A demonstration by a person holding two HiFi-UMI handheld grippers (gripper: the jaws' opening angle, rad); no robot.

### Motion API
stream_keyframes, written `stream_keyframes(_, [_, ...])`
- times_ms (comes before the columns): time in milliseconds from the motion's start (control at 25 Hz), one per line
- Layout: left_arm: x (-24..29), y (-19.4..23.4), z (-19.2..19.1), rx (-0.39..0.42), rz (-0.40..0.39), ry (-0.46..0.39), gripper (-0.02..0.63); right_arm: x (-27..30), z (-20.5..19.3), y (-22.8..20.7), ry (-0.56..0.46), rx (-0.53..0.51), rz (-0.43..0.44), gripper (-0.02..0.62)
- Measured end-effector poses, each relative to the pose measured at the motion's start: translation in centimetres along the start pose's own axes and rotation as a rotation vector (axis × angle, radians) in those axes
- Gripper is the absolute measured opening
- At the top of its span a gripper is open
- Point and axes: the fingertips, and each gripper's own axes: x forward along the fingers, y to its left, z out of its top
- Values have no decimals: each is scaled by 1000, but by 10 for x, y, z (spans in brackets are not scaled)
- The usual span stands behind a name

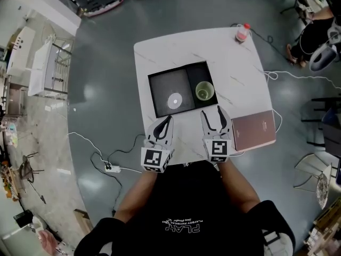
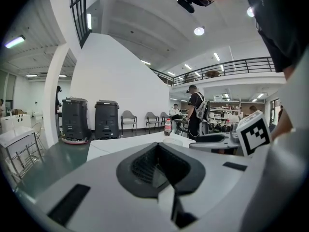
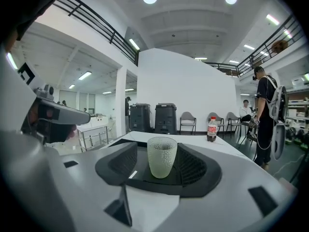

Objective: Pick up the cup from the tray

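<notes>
Cup (image 1: 204, 91) is standing upright in the tray (image 1: 165, 87), right compartment, just beyond right tool (image 1: 213, 112), whose jaws are gaping empty. Left tool (image 1: 167, 120) is sitting closed. Cup is looking light, thin-walled, dimpled plastic, likely squashable: gripping mid-wall, gently, is seeming best.

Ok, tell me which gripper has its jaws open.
The right gripper: its jaws stand apart, facing the translucent greenish plastic cup; the left gripper has them shut.
</notes>
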Motion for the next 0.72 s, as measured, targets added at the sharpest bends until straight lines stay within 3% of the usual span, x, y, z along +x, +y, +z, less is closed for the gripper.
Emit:
stream_keyframes(360, [6, 11, -6, -15, 14, 12, 8, 60, -31, -8, 103, 46, 41, 400])
stream_keyframes(720, [-2, 26, -11, -19, 45, 25, 8, 99, -51, -19, 179, 73, 46, 422])
